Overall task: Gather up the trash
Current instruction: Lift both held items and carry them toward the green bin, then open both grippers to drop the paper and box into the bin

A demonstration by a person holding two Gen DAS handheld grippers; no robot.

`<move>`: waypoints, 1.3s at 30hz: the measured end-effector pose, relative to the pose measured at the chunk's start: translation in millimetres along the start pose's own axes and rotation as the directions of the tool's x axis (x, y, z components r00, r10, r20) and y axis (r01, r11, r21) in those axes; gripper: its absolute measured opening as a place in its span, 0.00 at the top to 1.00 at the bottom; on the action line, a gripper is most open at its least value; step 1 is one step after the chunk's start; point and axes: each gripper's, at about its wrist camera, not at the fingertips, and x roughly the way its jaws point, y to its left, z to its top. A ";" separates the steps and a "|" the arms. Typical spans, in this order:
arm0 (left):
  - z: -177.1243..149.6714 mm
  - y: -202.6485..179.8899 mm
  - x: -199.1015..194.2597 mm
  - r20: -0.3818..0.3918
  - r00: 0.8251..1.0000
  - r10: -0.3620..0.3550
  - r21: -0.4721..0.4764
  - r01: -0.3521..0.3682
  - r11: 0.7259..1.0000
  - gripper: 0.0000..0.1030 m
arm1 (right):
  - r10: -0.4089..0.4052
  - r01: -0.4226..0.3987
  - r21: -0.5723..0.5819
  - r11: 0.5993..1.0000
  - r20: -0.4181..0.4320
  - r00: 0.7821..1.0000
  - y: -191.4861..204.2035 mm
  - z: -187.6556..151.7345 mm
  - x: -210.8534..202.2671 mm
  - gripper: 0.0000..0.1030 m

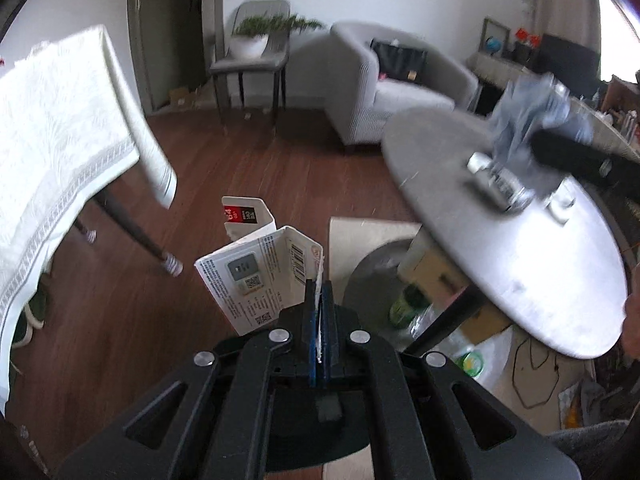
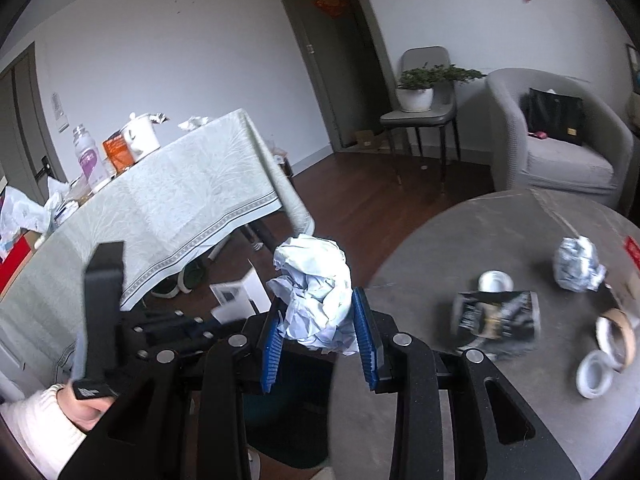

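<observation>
My left gripper [image 1: 320, 308] is shut on the edge of a white folded card package [image 1: 260, 276] with a red label, held upright over the wooden floor. In the right wrist view my right gripper [image 2: 320, 320] is shut on a crumpled ball of pale blue paper [image 2: 316, 288], its blue pads [image 2: 366, 332] pressing both sides, just left of the round grey table [image 2: 460, 240]. On that table lie a crumpled foil ball [image 2: 578, 264], a crushed black packet [image 2: 496, 314] and a white cap [image 2: 495, 280]. The left gripper's black body [image 2: 180, 328] shows at the left, held by a hand [image 2: 86, 412].
A tape roll [image 2: 616, 336] and a second white cap [image 2: 594, 374] lie near the round table's right edge. A cloth-covered table [image 2: 160, 208] with bottles and bags stands at left. A chair with a plant [image 2: 420, 92] and a grey armchair [image 2: 560, 152] stand behind. Boxes and green bottles [image 1: 404, 304] sit under the round table.
</observation>
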 end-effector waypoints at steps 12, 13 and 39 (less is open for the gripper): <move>-39.2 47.8 39.7 -0.225 0.974 -0.018 -0.046 0.007 0.999 0.97 | 0.010 -0.019 -0.084 0.996 -0.110 0.994 50.4 -7.9 66.4 0.68; -42.2 49.2 42.4 -0.238 0.971 -0.020 -0.046 0.009 0.999 0.97 | 0.011 -0.022 -0.087 0.996 -0.120 0.993 54.1 -9.2 72.4 0.68; -60.1 106.0 20.1 -0.228 0.971 -0.076 -0.101 0.054 0.993 0.55 | -0.047 0.000 -0.141 0.990 -0.334 0.941 90.1 -49.4 174.6 0.68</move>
